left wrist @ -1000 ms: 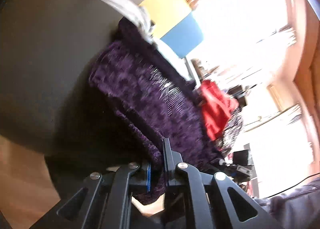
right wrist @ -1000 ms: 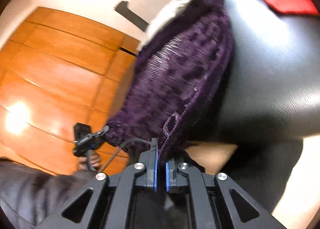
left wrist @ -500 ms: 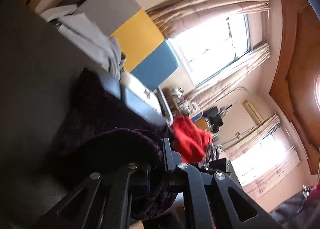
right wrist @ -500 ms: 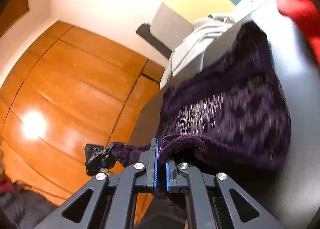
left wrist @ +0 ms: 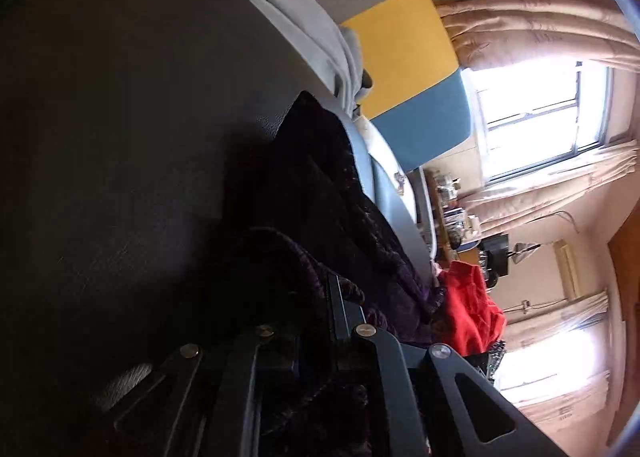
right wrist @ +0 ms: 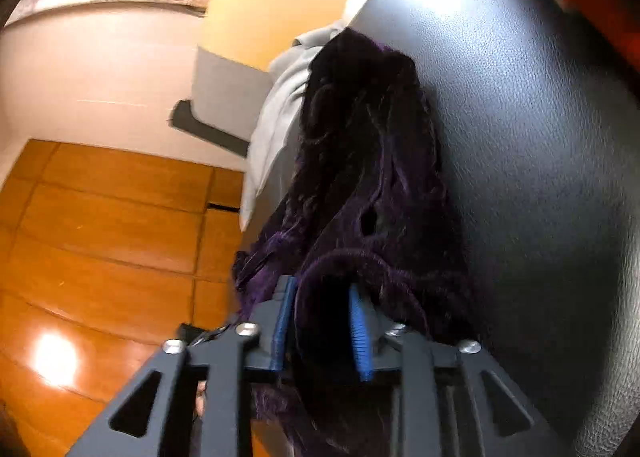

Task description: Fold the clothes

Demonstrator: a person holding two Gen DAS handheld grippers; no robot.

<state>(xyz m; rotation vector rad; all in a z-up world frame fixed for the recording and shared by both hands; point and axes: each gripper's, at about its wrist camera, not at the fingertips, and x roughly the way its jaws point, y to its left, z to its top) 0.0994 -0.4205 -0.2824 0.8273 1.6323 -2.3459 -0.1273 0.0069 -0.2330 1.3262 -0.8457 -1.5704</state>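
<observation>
1. The purple knit garment (right wrist: 372, 177) is lying doubled on the dark tabletop (right wrist: 540, 137); its edge is bunching between both tools.
2. The right gripper (right wrist: 320, 321) is standing parted around a fold, seemingly letting go; the left gripper (left wrist: 320, 297) is too shadowed to tell.
3. A grey garment (right wrist: 276, 109) and a red garment (left wrist: 472, 309) are lying nearby.
</observation>
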